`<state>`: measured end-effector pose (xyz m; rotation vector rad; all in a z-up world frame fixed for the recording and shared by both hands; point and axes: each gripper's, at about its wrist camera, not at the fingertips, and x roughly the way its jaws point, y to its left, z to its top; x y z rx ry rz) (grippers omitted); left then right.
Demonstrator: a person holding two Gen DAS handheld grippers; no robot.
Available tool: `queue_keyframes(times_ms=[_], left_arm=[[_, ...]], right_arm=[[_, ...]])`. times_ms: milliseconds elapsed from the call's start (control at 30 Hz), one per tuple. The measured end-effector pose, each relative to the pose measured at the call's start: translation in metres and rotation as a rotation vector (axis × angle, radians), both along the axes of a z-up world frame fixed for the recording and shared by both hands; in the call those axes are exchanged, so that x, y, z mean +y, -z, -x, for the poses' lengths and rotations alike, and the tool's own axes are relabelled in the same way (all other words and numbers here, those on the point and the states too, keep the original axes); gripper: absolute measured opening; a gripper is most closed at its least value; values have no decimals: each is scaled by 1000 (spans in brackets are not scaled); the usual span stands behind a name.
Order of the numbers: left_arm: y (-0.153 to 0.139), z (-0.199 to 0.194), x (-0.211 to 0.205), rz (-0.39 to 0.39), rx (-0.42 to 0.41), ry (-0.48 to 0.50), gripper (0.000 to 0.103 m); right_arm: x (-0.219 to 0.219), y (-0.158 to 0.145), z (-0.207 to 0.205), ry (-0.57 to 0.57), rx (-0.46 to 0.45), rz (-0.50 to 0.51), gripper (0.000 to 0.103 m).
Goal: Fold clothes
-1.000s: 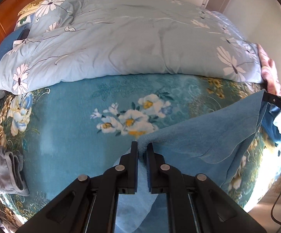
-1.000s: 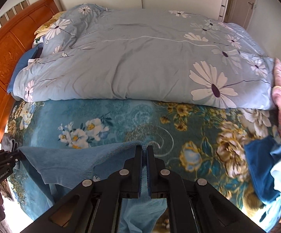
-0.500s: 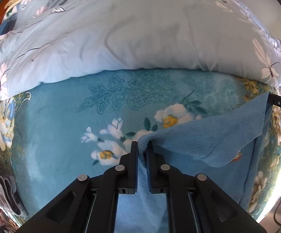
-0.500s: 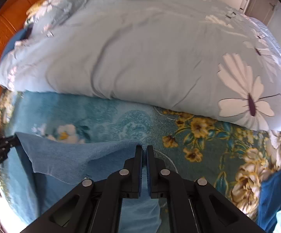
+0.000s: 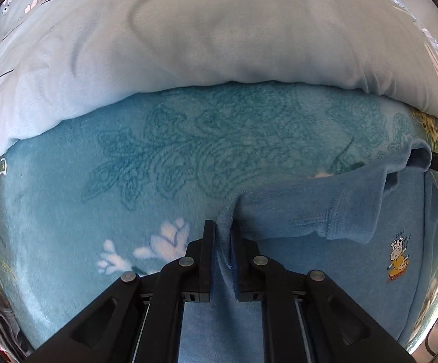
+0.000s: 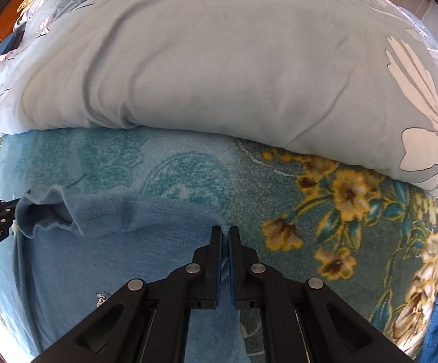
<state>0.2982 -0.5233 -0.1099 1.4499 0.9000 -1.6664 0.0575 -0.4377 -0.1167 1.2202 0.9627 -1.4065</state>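
My shirt (image 5: 324, 278) is soft and blue, a bit fuzzy like a towel. It lies spread on the blanket (image 5: 158, 157), which is teal with flowers. The top edge of the shirt is folded over on itself, and a sleeve (image 5: 352, 211) with a stitched cuff flops across the front. There is a tiny cartoon cow (image 5: 399, 251) printed on the chest.

My left camera shows the cow clearly. My right camera only catches a bit of it, low down and partly hidden behind my gripper. The right camera shows big yellow flowers (image 6: 349, 193) on the blanket and a white flower (image 6: 430, 145) on the pale quilt (image 6: 219, 60). The left one shows small white flowers (image 5: 161, 242) instead. Each camera also sees the other gripper poking in at the far corner of the shirt.

My left gripper (image 5: 224, 236) has a shirt corner pinched between its fingers, and its jaws are opening just a little (the cloth is still touching both pads). My right gripper (image 6: 225, 236) is squeezed tight on the other corner, with only a thin bit of cloth in the gap. The shirt stretches between my two grippers and runs back under them toward me.
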Motion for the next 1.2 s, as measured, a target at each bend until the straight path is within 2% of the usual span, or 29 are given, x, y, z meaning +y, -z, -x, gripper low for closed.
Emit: queue_keyframes(times_ms=[167, 233, 300, 333, 367, 433, 533, 600, 733, 833, 900, 967, 1067, 1200], left_arm=[[-9, -3, 3, -5, 15, 17, 11], [-23, -6, 10, 33, 18, 25, 16], [-39, -10, 18, 79, 20, 33, 33], [-47, -14, 24, 100, 29, 27, 36], [-56, -19, 31, 122, 41, 15, 39], [-70, -29, 46, 153, 54, -26, 44], [-82, -46, 72, 175, 61, -119, 49], [-81, -56, 93, 151, 60, -183, 52], [-75, -79, 138, 75, 54, -286, 52], [-69, -88, 160, 17, 47, -314, 52], [-66, -89, 168, -2, 35, -306, 52], [-67, -88, 170, -4, 28, -297, 52], [-72, -84, 170, -1, 40, -296, 52], [-80, -78, 171, 13, 54, -289, 52]], right_arm=[[2, -1, 1, 16, -1, 11, 8], [7, -12, 3, 31, -7, 30, 10], [17, -28, 5, 52, -5, 68, 26], [27, -38, 5, 64, -3, 94, 40], [40, -49, 5, 80, 2, 119, 44], [70, -62, 0, 97, -6, 138, 44], [124, -66, -21, 90, -58, 109, 44], [160, -57, -40, 71, -103, 55, 44], [215, -23, -68, 63, -111, -77, 44], [231, -7, -68, 105, -127, -120, 43], [235, -7, -69, 111, -141, -121, 38], [237, -10, -68, 108, -161, -110, 16], [241, -18, -59, 148, -241, -96, 9], [246, -42, -42, 151, -207, -65, 9]])
